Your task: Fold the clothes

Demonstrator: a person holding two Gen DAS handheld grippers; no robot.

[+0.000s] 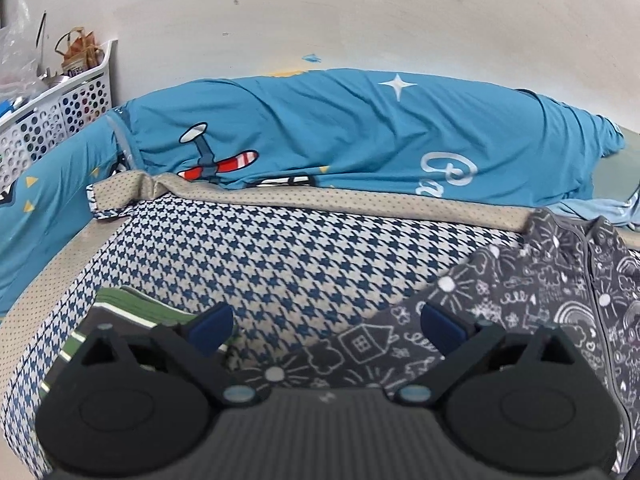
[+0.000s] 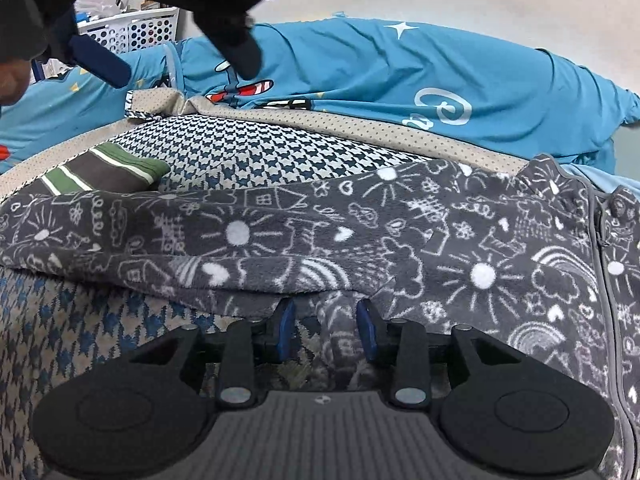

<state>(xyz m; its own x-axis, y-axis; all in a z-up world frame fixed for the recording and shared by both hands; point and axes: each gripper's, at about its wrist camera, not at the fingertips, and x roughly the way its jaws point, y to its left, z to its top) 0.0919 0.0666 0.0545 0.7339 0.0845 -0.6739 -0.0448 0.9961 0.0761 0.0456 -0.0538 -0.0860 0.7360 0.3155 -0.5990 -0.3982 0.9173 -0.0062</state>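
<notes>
**A:** What have you got laid out in front of you?

**B:** Take the houndstooth cushion (image 1: 256, 256) as your landmark. You have one grey fleece garment with white doodles (image 2: 360, 240) draped across its near edge, with the zip running down its right part. One folded green-and-grey striped garment (image 2: 100, 172) sits on the cushion's left side, just beyond the fleece's sleeve. One large blue cover printed with a plane and a star (image 1: 360, 132) is heaped behind the cushion, against the wall. One white perforated basket (image 1: 60, 112) stands to the far left, behind the cushion.

**A:** And your two tools?

**B:** Your left gripper (image 1: 326, 326) is spread wide and holds nothing; it hangs above the cushion, with its right fingertip over the fleece and its left one over the striped garment. Your right gripper (image 2: 326, 320) is parted by a moderate gap at the near edge of the cushion. Its blue fingertips (image 2: 286, 316) sit right at the fold of the fleece, with fleece showing between them, but they have not closed on it. In the right wrist view, your left gripper hangs above the cushion's far left corner.
</notes>
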